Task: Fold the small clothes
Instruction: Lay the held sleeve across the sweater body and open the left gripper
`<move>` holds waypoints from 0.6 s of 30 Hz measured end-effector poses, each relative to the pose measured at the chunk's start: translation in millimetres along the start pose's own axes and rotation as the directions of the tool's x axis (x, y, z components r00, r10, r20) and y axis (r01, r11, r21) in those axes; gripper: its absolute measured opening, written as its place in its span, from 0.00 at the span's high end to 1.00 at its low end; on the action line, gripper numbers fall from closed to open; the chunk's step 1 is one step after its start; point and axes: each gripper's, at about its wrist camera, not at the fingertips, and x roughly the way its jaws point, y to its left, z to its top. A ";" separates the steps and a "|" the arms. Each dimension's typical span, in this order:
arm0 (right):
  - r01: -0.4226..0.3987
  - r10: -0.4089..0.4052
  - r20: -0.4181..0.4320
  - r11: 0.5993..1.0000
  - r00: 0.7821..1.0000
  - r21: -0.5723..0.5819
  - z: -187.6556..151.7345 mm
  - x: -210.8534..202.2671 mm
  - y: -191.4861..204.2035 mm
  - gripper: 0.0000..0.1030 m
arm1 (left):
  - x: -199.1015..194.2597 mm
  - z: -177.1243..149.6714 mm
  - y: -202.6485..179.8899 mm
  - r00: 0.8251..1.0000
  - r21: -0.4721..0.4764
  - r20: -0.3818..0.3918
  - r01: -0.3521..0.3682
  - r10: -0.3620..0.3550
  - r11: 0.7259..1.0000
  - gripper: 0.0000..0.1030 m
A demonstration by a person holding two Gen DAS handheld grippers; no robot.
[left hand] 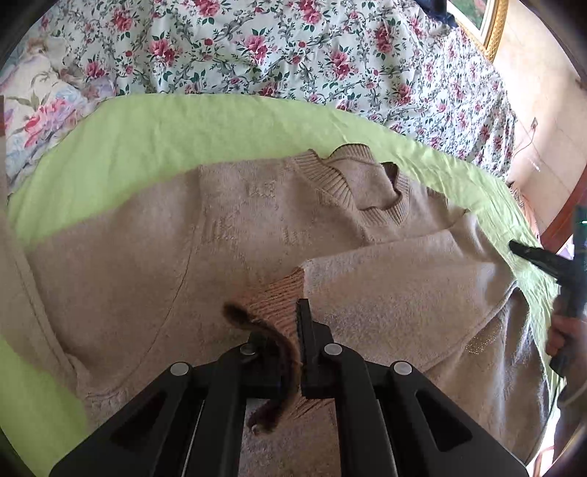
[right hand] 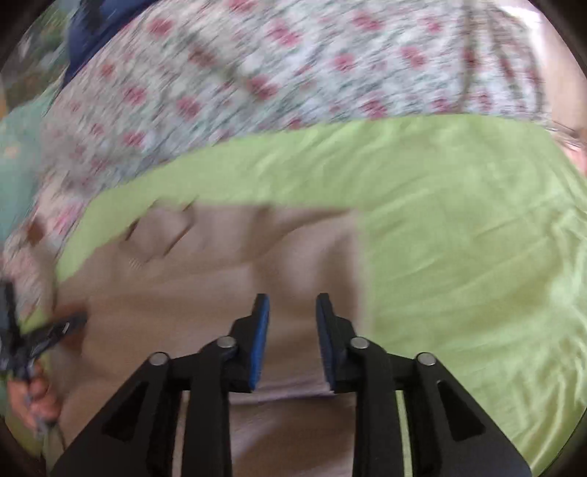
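Note:
A beige knit sweater (left hand: 256, 227) lies flat on a light green sheet (left hand: 183, 128), with its ribbed neckline (left hand: 370, 183) at the far side. One sleeve (left hand: 385, 271) is folded across the body. My left gripper (left hand: 293, 330) is shut on that sleeve's ribbed cuff (left hand: 279, 297), and the cuff's brown fur trim (left hand: 282, 352) runs between the fingers. In the blurred right wrist view, my right gripper (right hand: 292, 304) hangs open over the sweater (right hand: 220, 257) near its right edge, blue pads apart. It also shows as my right gripper (left hand: 517, 247) at the sweater's right side.
The green sheet (right hand: 458, 220) covers a bed with a floral bedspread (left hand: 256, 47). A gold-framed mirror (left hand: 491, 25) leans at the far right. My left gripper (right hand: 79, 319) and the hand (right hand: 33, 400) holding it show at the left edge.

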 end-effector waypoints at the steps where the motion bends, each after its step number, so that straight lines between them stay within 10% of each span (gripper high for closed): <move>1: -0.008 0.008 -0.050 1.000 0.999 0.005 -5.3 11.3 0.7 0.67 | 0.8 -0.8 0.7 1.000 -0.004 -0.005 -0.003 0.003 1.000 0.93; 4: 0.096 -0.089 -0.111 0.994 0.990 0.051 -17.6 27.6 -19.9 0.67 | -0.6 -3.7 5.6 1.000 -0.018 -0.018 -0.017 0.017 1.000 0.91; 11: -0.101 0.104 -0.024 0.990 0.994 0.104 -29.0 -18.8 -0.4 0.48 | -58.8 -22.2 43.2 0.995 -0.068 0.025 -0.098 0.100 0.993 0.84; 18: -0.269 0.275 -0.090 0.961 0.957 0.072 -61.4 -16.6 52.3 0.48 | -111.2 -3.5 125.5 0.955 -0.248 0.102 -0.248 0.280 0.936 0.43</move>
